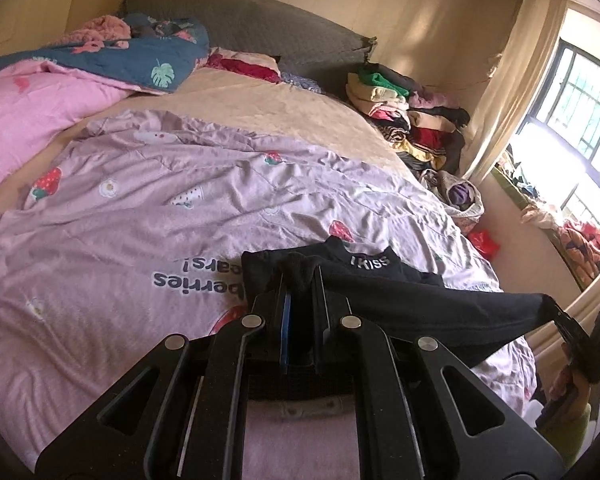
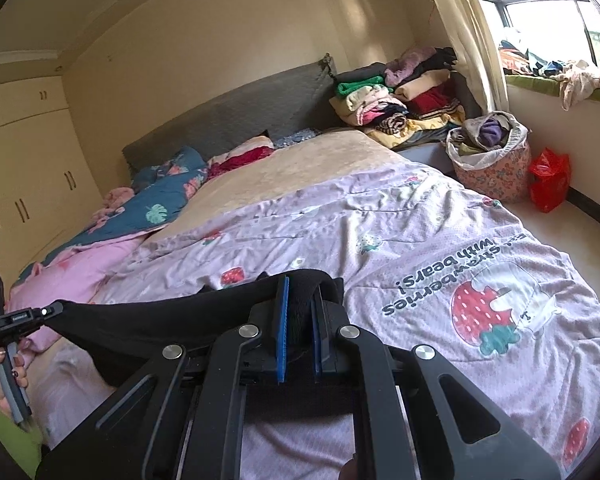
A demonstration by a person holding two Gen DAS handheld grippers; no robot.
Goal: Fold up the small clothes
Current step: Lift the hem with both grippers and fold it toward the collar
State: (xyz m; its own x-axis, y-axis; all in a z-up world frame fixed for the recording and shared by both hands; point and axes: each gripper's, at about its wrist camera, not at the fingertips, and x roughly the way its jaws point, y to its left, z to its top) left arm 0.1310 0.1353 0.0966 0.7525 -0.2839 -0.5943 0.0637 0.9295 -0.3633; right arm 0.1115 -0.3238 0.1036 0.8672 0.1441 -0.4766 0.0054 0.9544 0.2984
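A small black garment (image 1: 400,300) with white lettering at the neck is stretched between my two grippers above the lilac strawberry quilt (image 1: 160,220). My left gripper (image 1: 300,280) is shut on one corner of it. My right gripper (image 2: 300,300) is shut on the other corner of the black garment (image 2: 160,324). In the left wrist view the right gripper (image 1: 556,312) shows at the far right, pinching the cloth. In the right wrist view the left gripper (image 2: 48,312) shows at the far left, also pinching it. The far part of the garment rests on the quilt.
The quilt (image 2: 420,232) lies on a bed with a grey headboard (image 1: 240,20). A pink and blue duvet (image 1: 60,80) is heaped at the far left. Stacked clothes (image 2: 400,104), a full floral basket (image 2: 492,160) and a red bag (image 2: 548,180) stand beside the bed under the window.
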